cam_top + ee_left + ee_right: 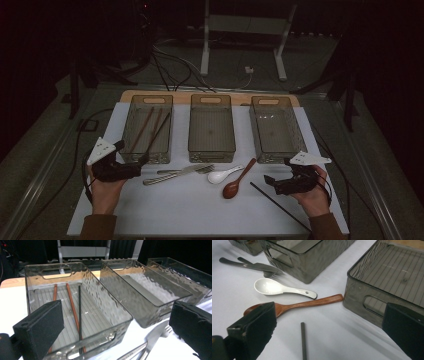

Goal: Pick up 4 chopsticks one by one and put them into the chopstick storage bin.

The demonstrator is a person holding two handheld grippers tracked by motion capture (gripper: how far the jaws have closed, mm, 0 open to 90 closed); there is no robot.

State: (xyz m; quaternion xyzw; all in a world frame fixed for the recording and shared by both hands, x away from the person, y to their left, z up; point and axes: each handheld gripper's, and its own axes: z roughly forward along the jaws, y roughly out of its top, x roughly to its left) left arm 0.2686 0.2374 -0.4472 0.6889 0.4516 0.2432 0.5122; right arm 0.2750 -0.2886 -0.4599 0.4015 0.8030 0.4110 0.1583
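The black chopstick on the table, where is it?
In the high view the loose black chopstick lies slanted on the white mat near the front right, just beside the right gripper and right of the wooden spoon.

Right gripper (328, 332): two black foam-padded fingers (254, 332) spread wide, nothing between them, hovering over white tabletop (337, 335). Thin black chopstick (303, 341) lying flat between the fingers, tip pointing away. Beyond it, brown wooden spoon (297, 305), handle end just beside the near wall of a smoky clear plastic bin (358, 302) at right. White ceramic soup spoon (279, 288) just behind the wooden one. Steel knife and fork (254, 266) farther back, by a second smoky bin (307, 257).
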